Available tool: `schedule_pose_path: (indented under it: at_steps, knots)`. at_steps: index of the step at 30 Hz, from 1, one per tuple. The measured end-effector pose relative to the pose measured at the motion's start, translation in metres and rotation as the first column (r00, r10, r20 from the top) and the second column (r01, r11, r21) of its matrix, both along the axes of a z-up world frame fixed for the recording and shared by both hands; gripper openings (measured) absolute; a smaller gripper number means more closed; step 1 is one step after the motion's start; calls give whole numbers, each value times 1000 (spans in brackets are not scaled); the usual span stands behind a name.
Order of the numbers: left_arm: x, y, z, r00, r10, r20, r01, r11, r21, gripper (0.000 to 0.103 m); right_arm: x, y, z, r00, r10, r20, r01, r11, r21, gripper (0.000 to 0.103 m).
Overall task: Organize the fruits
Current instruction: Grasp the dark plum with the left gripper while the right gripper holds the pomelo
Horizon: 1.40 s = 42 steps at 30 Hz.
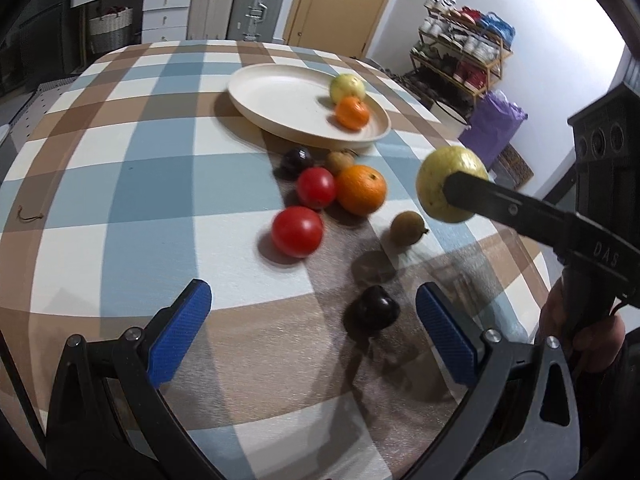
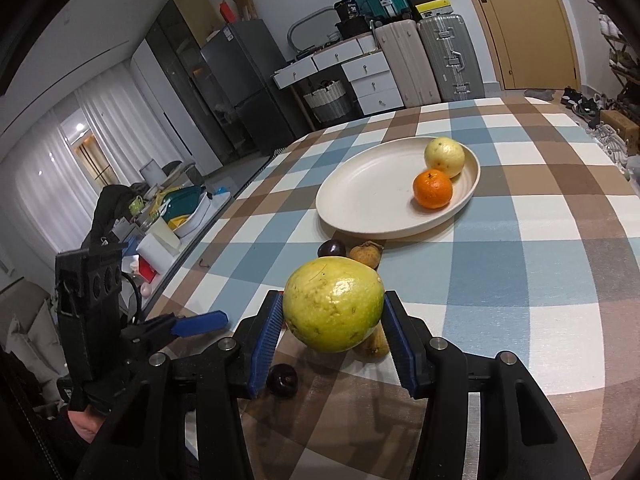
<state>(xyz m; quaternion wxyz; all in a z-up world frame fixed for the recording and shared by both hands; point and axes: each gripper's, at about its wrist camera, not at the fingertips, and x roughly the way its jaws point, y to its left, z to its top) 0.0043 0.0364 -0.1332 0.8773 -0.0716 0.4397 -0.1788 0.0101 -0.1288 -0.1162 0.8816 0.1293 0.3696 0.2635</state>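
Right wrist view: right gripper [image 2: 332, 336] clamps a yellow-green round guava [image 2: 333, 305] between its blue pads, lifted above the checked tablecloth [image 2: 520, 280], frame centre. Left gripper [image 1: 314, 320] stands open over a dark plum [image 1: 374, 309], not touching. Cream oval plate [image 2: 360, 200], upper centre, holds a pale guava [image 2: 444, 157] and a small orange [image 2: 433, 189].

right tongs [image 2: 333, 322] clamped on a fruit above the table, left tongs [image 1: 314, 320] wide apart, empty
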Motion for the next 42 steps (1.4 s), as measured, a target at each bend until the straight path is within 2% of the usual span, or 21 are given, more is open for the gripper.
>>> schedule_pose_path:
  at_steps: [10, 16, 19, 22, 24, 29, 31, 33, 36, 39, 42]
  knots:
    - [1, -28, -8, 995, -88, -41, 90, 995, 38, 102, -3, -11, -1, 1000, -11, 12, 11, 1000, 22, 51]
    - [0, -38, -8, 992, -120, -48, 121, 992, 27, 100, -7, -14, -1, 1000, -2, 29, 1, 999, 48, 51]
    - [1, -40, -7, 991, -122, -48, 124, 992, 37, 91, -7, -17, -1, 1000, -5, 29, 3, 998, 56, 51]
    - [2, -38, -7, 991, -125, -54, 126, 992, 14, 80, -7, -21, -1, 1000, -15, 27, 14, 998, 62, 51]
    - [3, -38, -6, 989, -133, -58, 134, 991, -2, 70, -7, -24, -1, 999, -19, 29, 17, 998, 69, 51]
    - [5, -40, -5, 990, -120, -77, 124, 992, 40, 52, -7, -27, -1, 999, -25, 31, 22, 997, 79, 51]
    - [6, -38, -5, 989, -118, -90, 121, 992, 35, 46, -8, -28, -2, 999, -28, 22, 26, 996, 83, 51]
    - [5, -37, -6, 990, -107, -96, 111, 993, 41, 34, -9, -28, -1, 999, -24, 23, 22, 996, 88, 51]
    - [3, -37, -6, 987, -124, -103, 126, 992, 22, 25, -10, -27, 0, 999, -18, 29, 15, 996, 90, 51]
    - [-4, -41, -6, 986, -139, -89, 143, 988, 50, 23, -10, -27, 0, 999, -16, 30, 13, 996, 91, 51]
    - [-6, -39, -5, 986, -141, -84, 144, 989, 34, 23, -11, -29, 1, 999, -19, 31, 16, 995, 95, 51]
